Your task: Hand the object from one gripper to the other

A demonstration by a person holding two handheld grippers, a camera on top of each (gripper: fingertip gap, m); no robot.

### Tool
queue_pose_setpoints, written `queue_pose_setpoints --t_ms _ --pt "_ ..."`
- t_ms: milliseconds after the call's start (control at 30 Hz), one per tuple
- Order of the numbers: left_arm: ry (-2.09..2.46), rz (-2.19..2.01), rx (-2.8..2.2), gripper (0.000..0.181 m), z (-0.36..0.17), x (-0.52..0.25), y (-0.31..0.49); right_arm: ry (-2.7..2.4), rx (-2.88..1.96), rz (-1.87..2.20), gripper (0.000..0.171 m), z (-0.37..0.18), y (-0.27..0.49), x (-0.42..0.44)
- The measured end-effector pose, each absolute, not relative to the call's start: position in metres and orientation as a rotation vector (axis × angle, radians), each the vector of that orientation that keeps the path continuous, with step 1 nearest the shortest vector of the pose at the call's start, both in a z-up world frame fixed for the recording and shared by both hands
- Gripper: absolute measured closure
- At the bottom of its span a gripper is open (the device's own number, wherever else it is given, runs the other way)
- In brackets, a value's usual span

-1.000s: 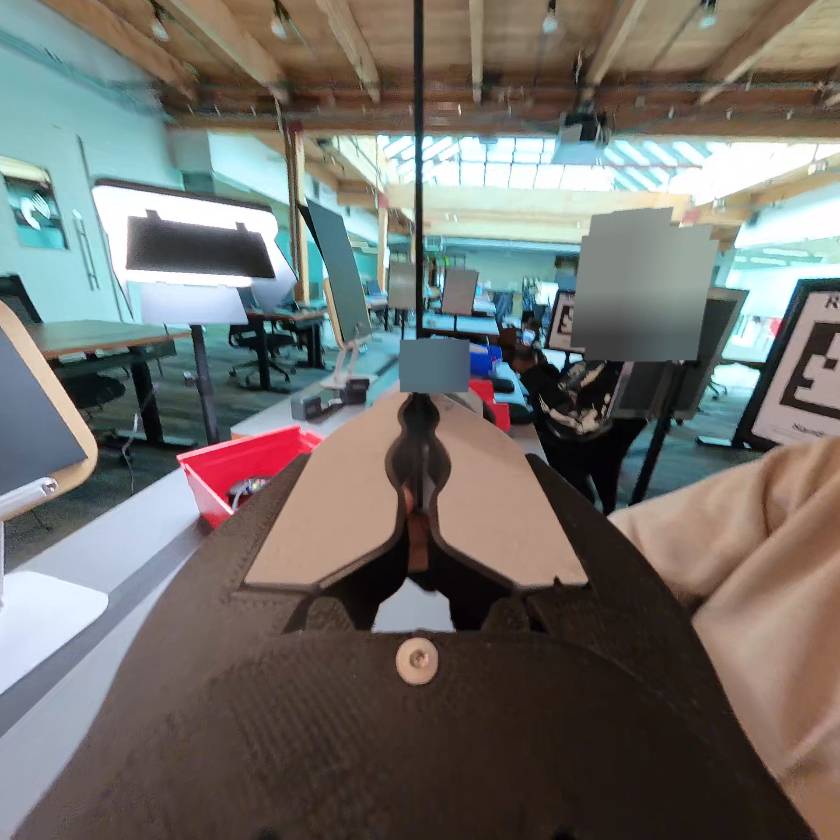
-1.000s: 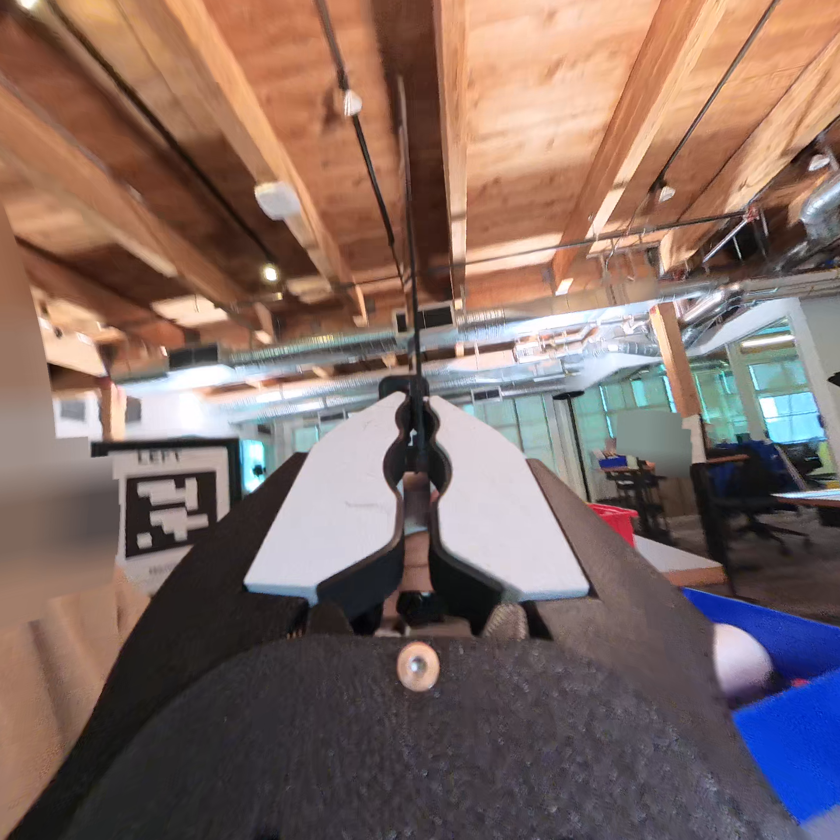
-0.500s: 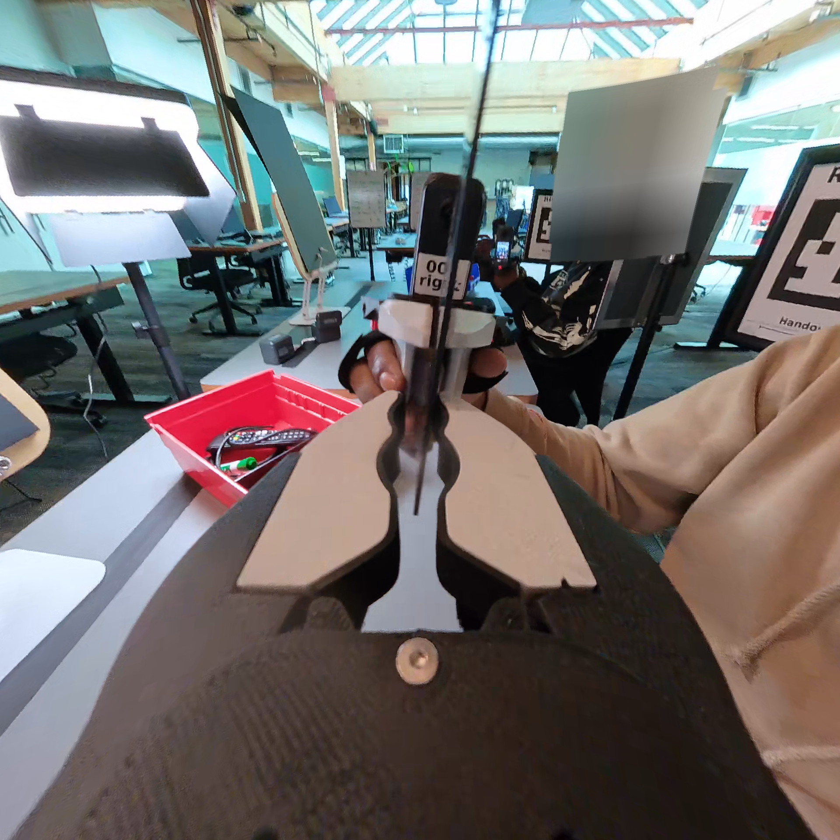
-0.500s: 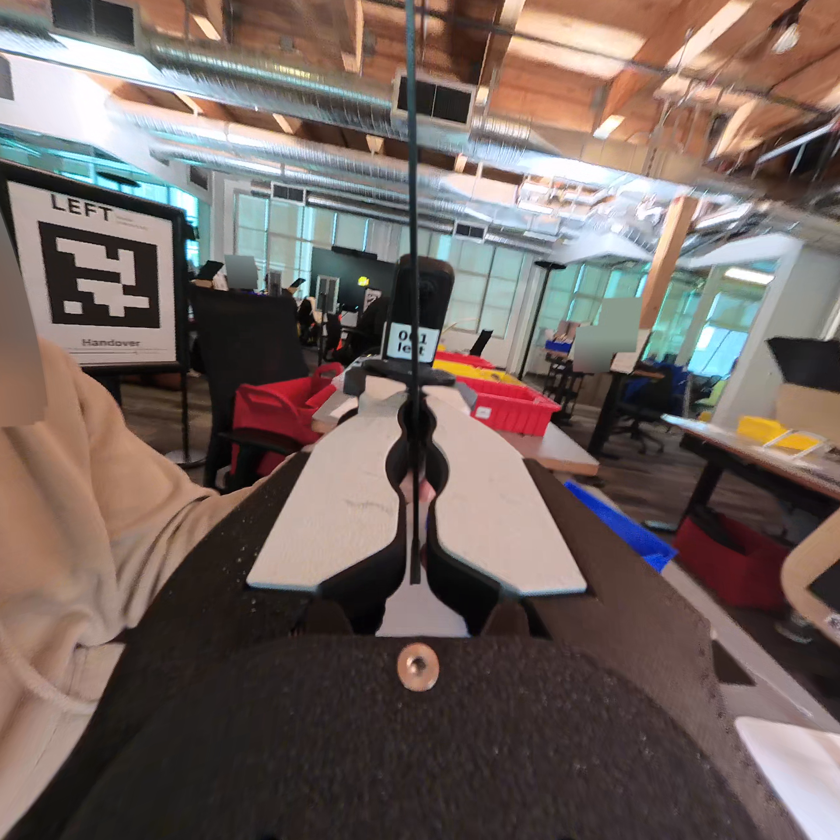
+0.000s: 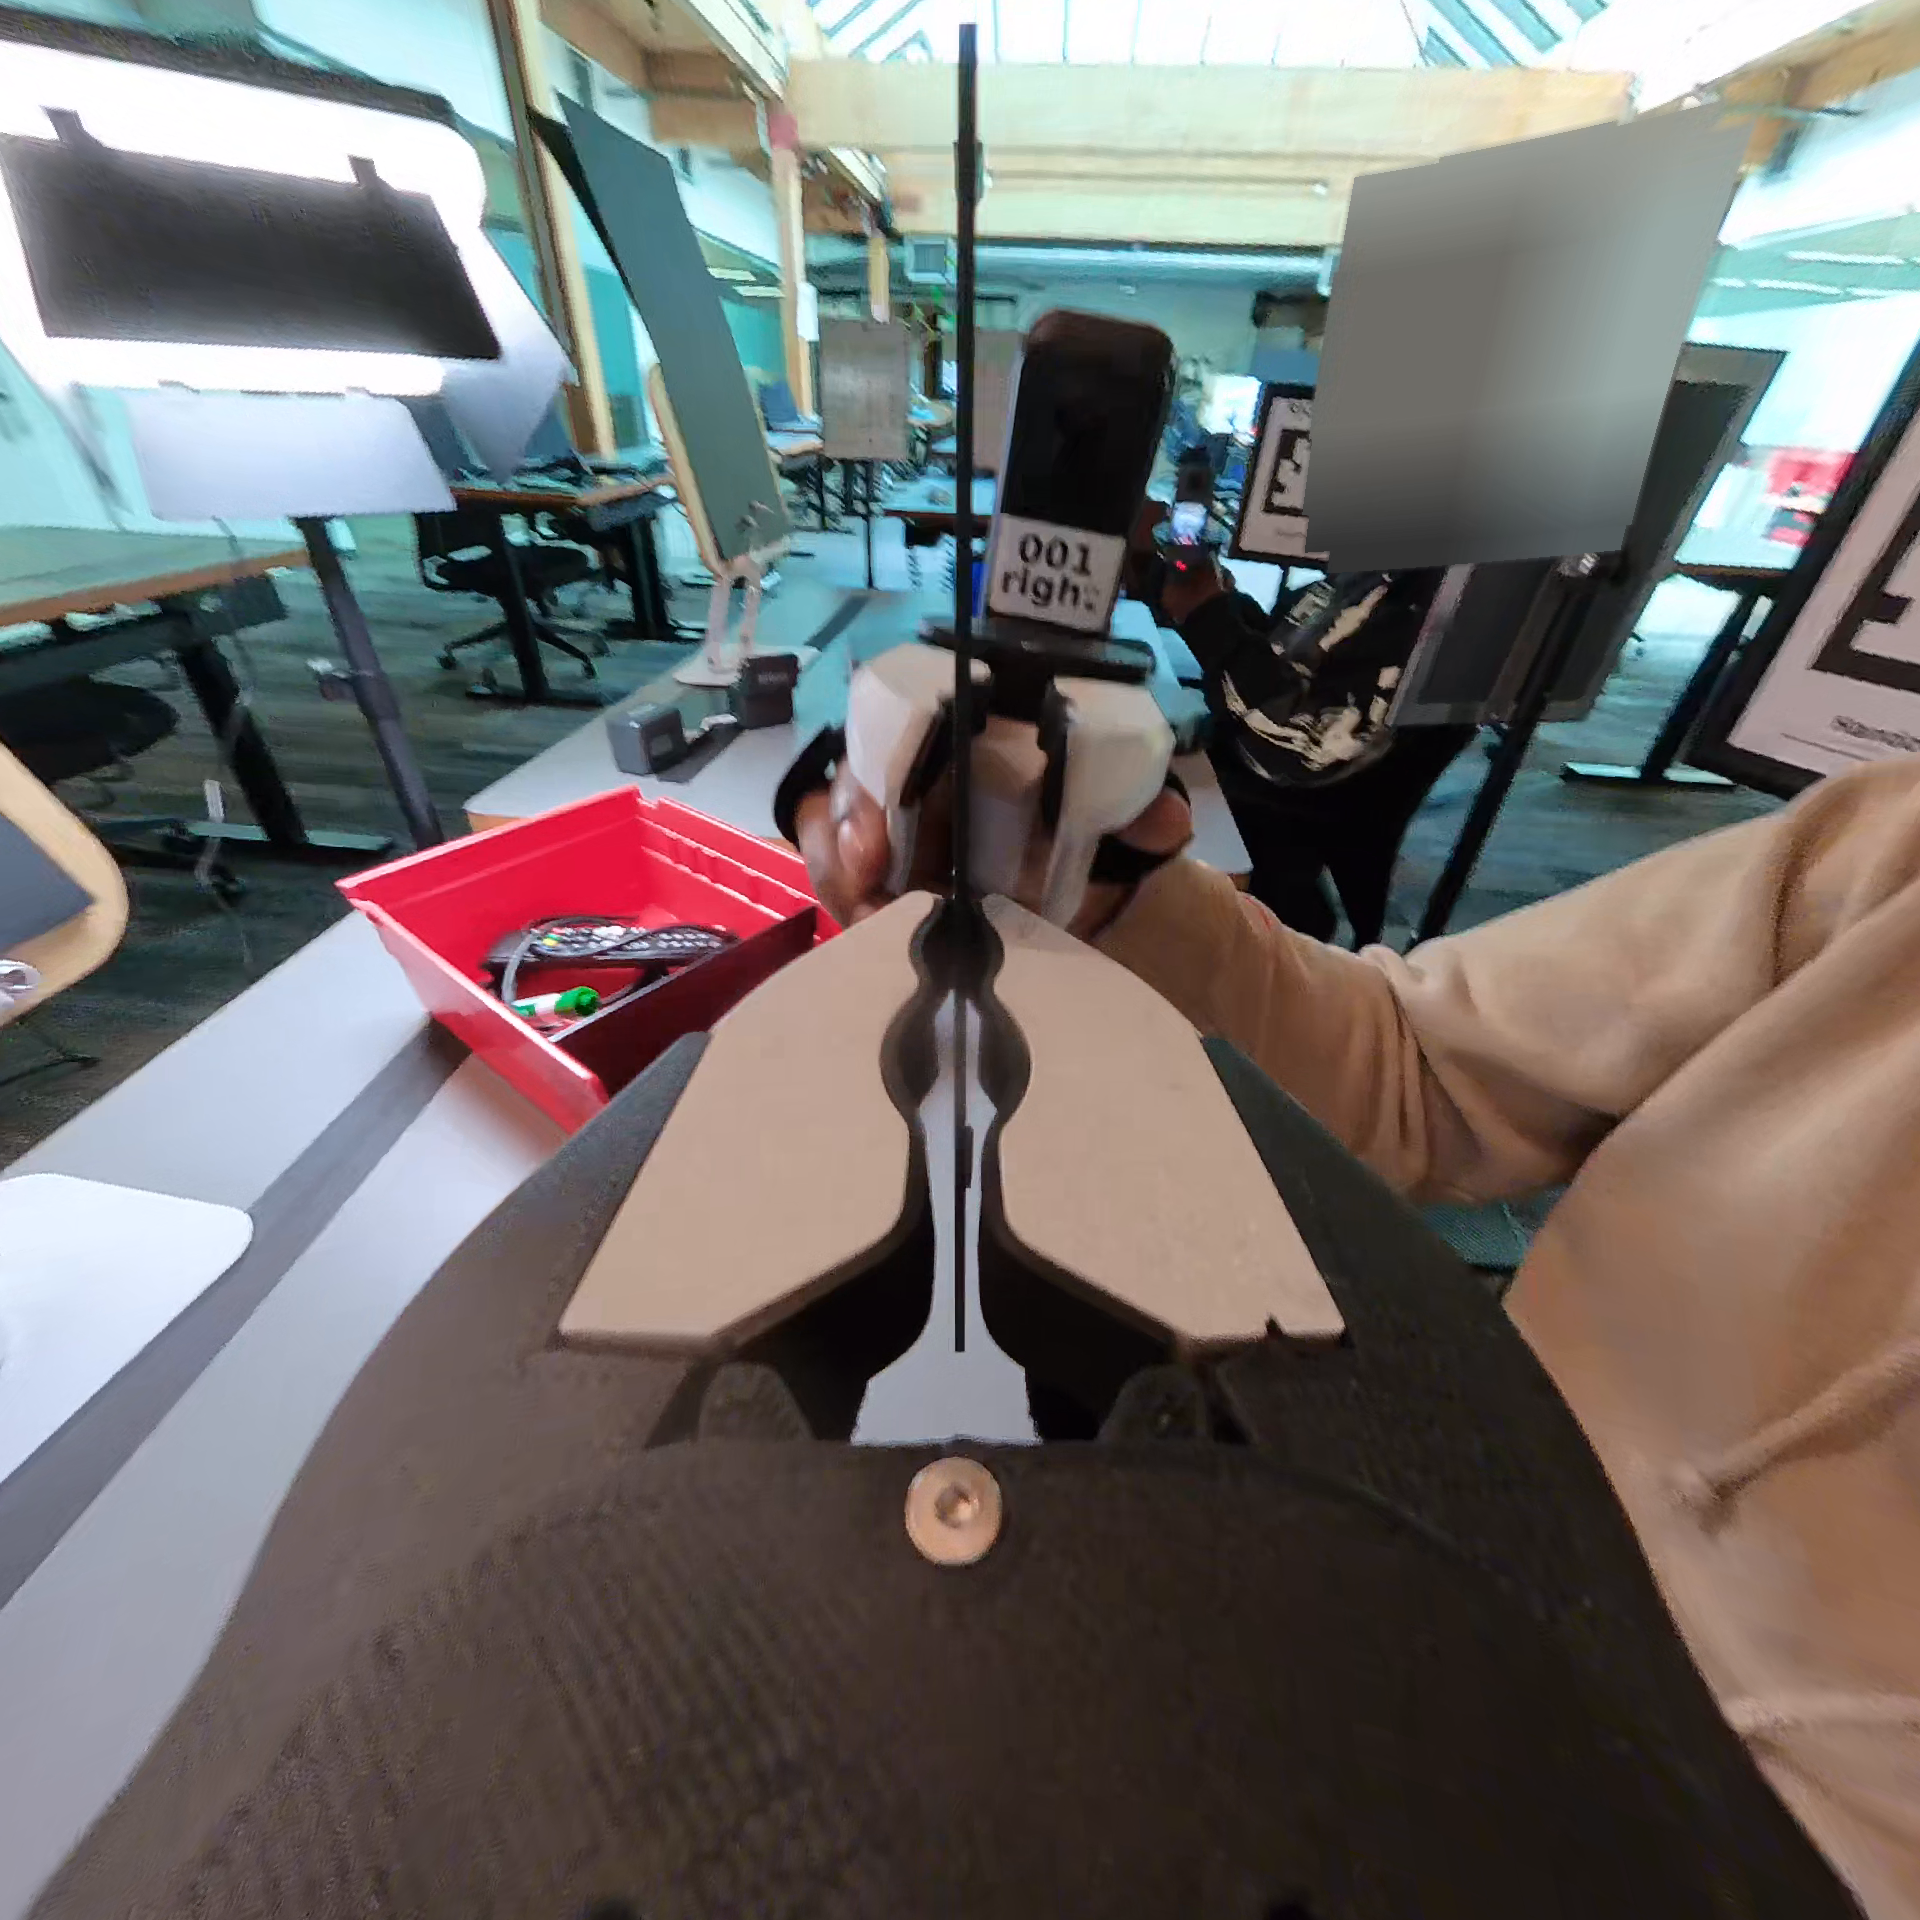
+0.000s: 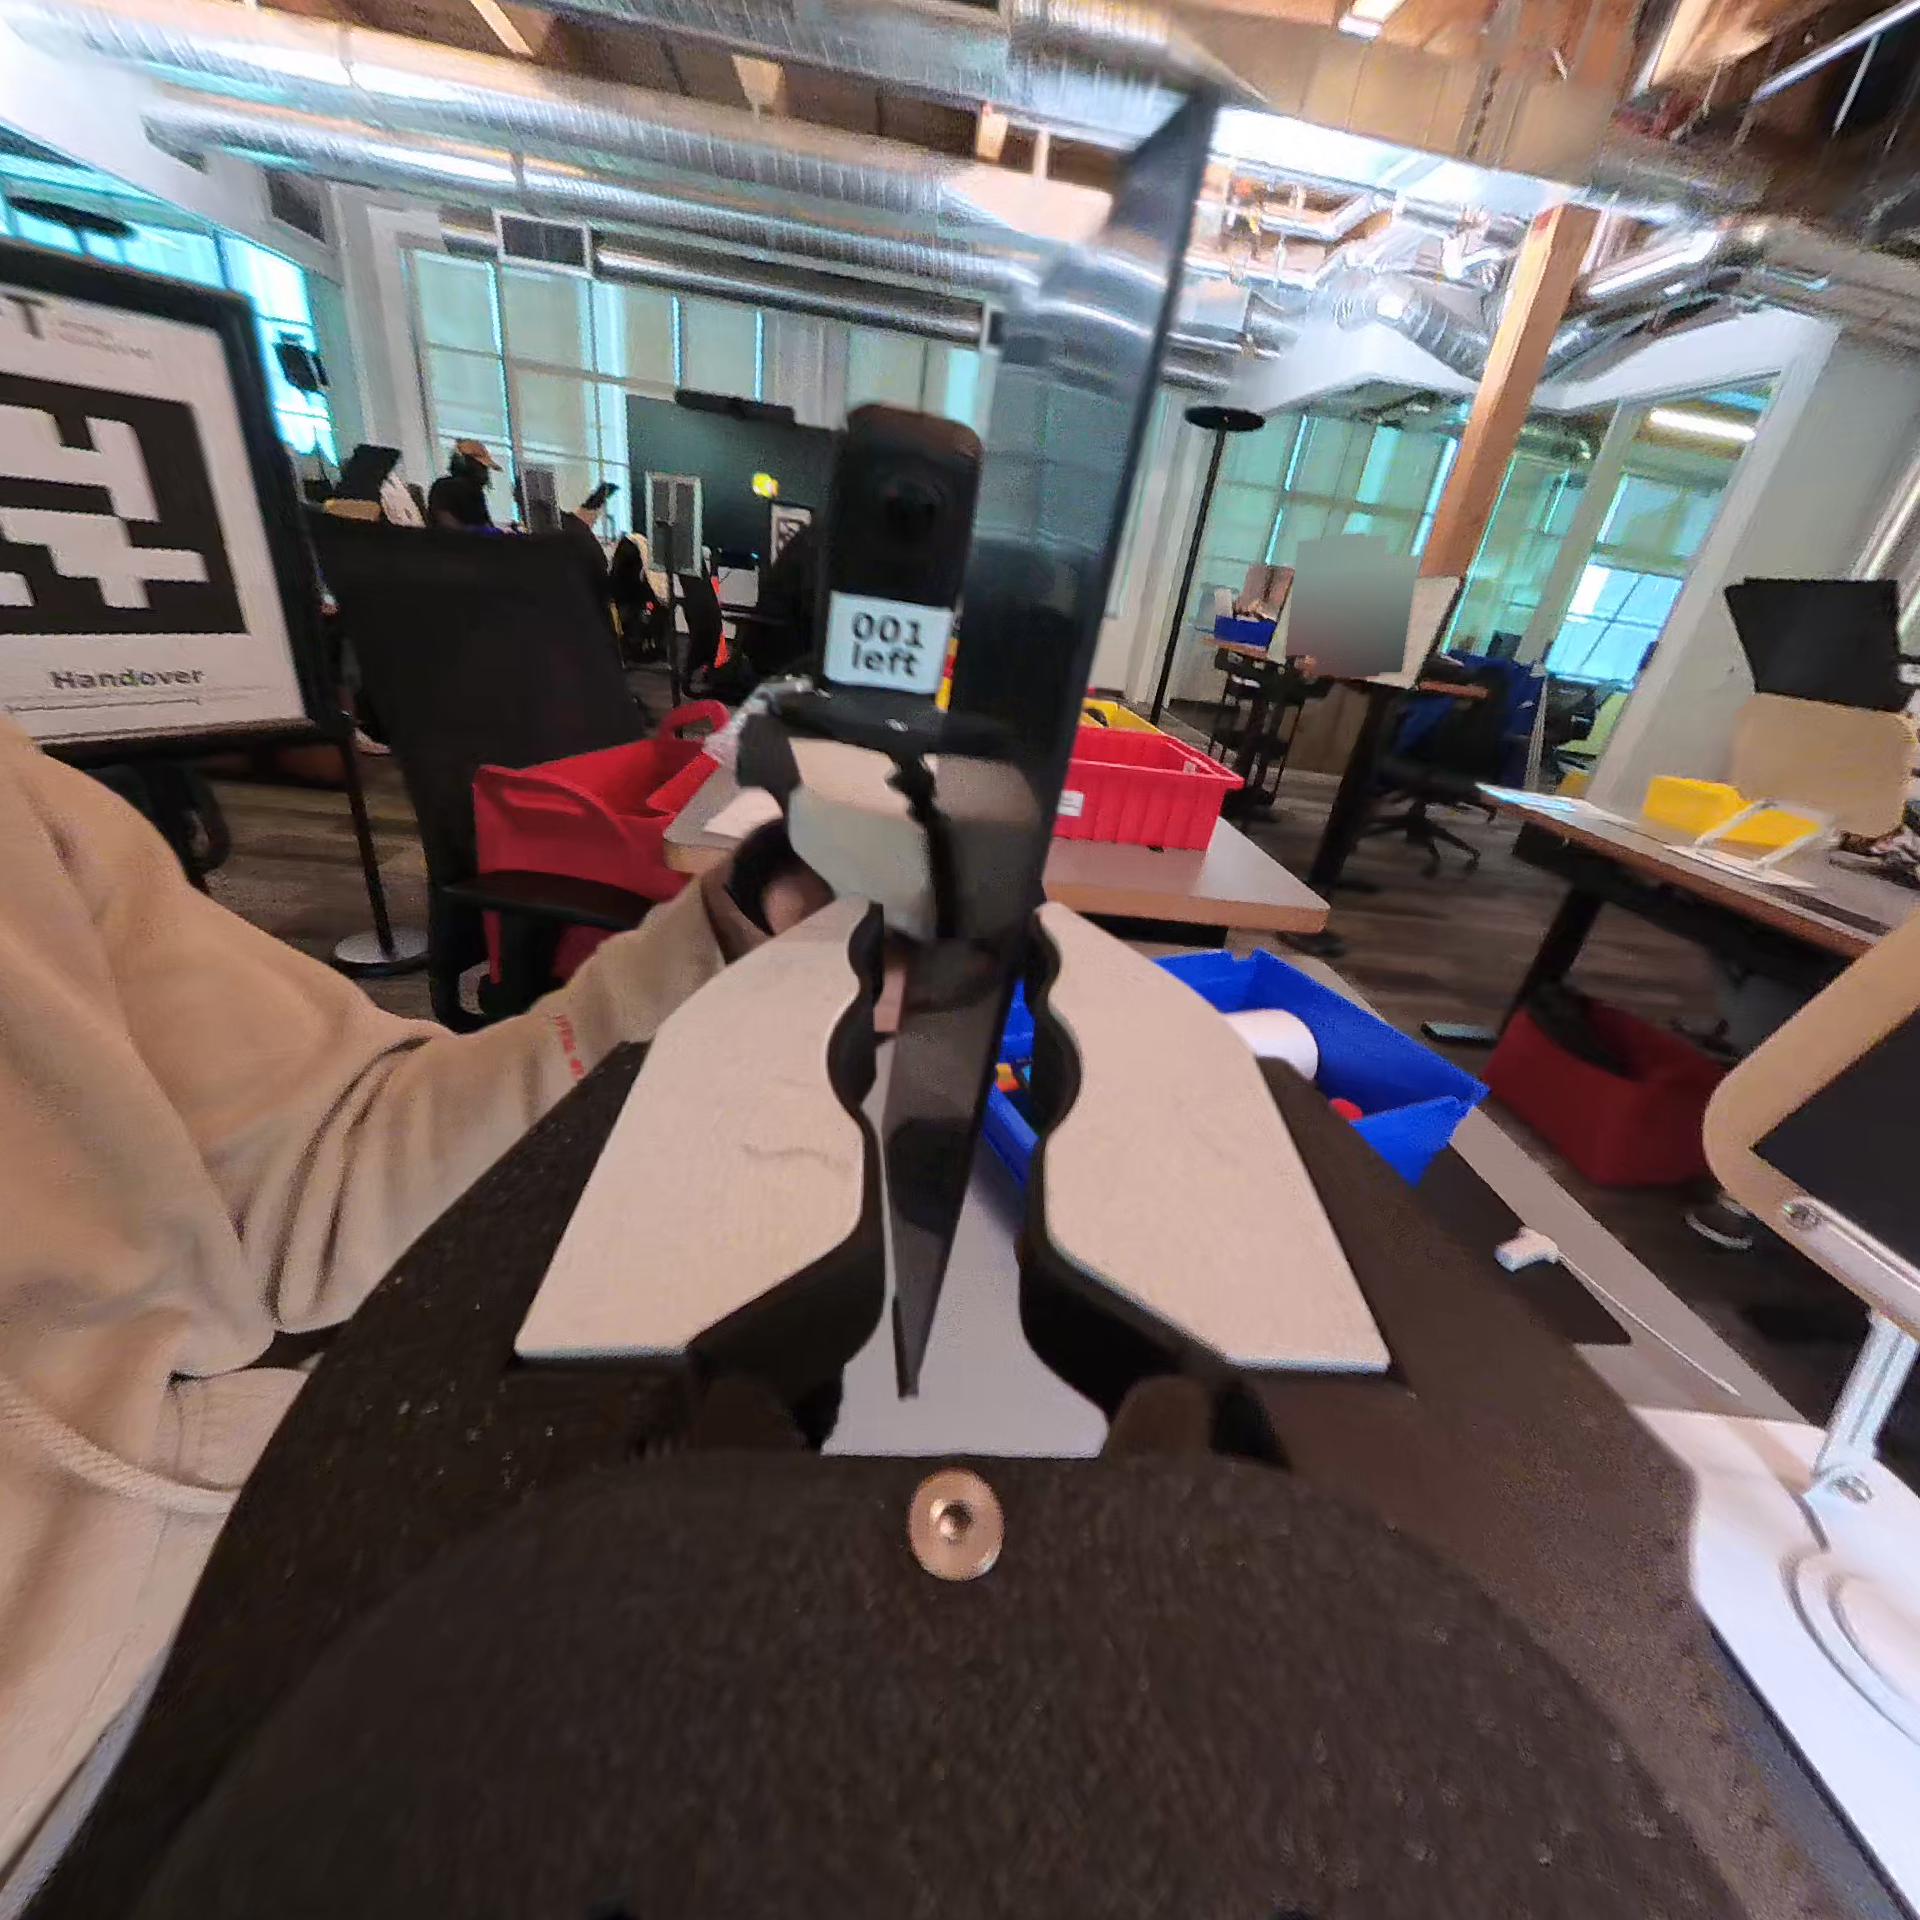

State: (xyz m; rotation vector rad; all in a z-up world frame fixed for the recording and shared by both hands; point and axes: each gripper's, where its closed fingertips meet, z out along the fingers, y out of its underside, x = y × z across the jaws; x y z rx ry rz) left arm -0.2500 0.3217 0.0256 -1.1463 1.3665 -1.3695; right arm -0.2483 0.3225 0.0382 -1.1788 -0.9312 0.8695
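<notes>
Between both tongs stands the thin dark panel [image 5: 966, 520]: left tongs [image 5: 961, 914] pinch it edge-on, right tongs [image 6: 951, 925] gape around it. Handover looks nearly done; withdrawal remains.

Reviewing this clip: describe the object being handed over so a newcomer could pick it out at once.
Start at the grey table with the red bin. Above it the left gripper is shut on a thin black panel, upright and seen edge-on; it also passes between the open fingers of the right gripper. Glossy, flat and dark, it reflects the room.
</notes>
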Motion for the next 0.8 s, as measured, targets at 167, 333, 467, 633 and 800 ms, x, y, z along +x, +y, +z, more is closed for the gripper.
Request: queue_pose_setpoints --t_ms 167,333,467,633,800 --pt "1.468 -1.389 -1.120 0.179 0.015 -0.245 0.309 -0.972 -1.138 0.920 0.170 0.043 0.309 -0.245" --pt "1.349 -1.428 -1.025 0.169 0.037 -0.251 0.308 -1.087 -1.211 0.872 0.170 0.021 0.309 -0.254" --pt "1.394 -1.384 -1.041 0.179 0.033 -0.251 0.306 -1.108 -1.251 0.910 0.170 0.012 0.311 -0.258" --pt "1.506 -1.385 -1.106 0.179 0.013 -0.245 0.303 -1.041 -1.159 0.918 0.165 0.033 0.305 -0.250" --pt "1.423 -1.411 -1.043 0.167 0.027 -0.248 0.304 -1.079 -1.180 0.900 0.170 0.027 0.304 -0.250"
